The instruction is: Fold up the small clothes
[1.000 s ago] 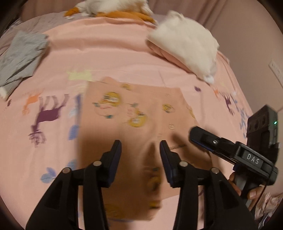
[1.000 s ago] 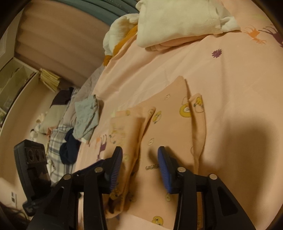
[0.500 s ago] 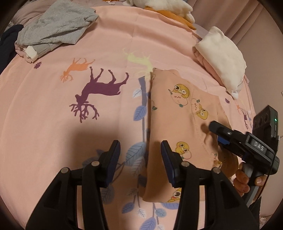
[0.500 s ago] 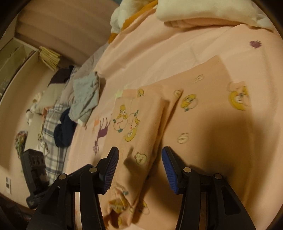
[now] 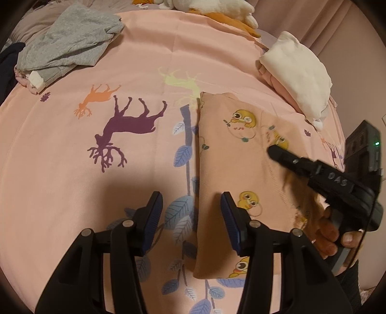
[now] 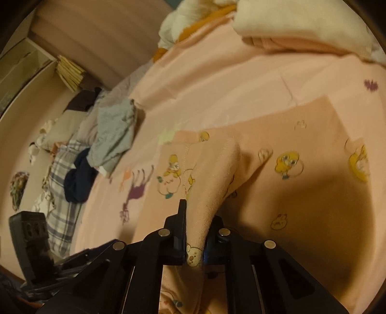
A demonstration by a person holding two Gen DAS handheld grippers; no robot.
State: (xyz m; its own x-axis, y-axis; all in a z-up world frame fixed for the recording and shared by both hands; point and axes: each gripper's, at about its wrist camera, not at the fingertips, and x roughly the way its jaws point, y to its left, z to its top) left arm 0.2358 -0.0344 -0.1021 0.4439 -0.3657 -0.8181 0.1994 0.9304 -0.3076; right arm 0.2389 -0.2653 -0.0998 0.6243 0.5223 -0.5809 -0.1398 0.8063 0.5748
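Note:
A peach garment (image 5: 222, 157) printed with yellow chicks lies flat on the pink deer-print bedsheet (image 5: 96, 193). My left gripper (image 5: 191, 217) hovers over the garment's left edge. Its jaws are opening; the edge lies beneath the gap and the pads do not touch it. My right gripper (image 6: 196, 231) is shut on a raised fold of the peach garment (image 6: 217, 174), pinching it up into a ridge. In the left wrist view the right gripper (image 5: 277, 152) reaches in from the right over the garment, with a person's hand (image 5: 330, 231) on its handle.
A crumpled grey garment (image 5: 70, 41) lies at the far left. A folded white and pink stack (image 5: 296, 72) sits at the far right. White and orange fabric (image 5: 217, 9) lies at the back. Dark and plaid clothes (image 6: 77, 181) hang off the bed's far side.
The right gripper has closed on a fold of the peach garment and lifted it. The left gripper shifted from over the garment's middle to its left edge, then held still.

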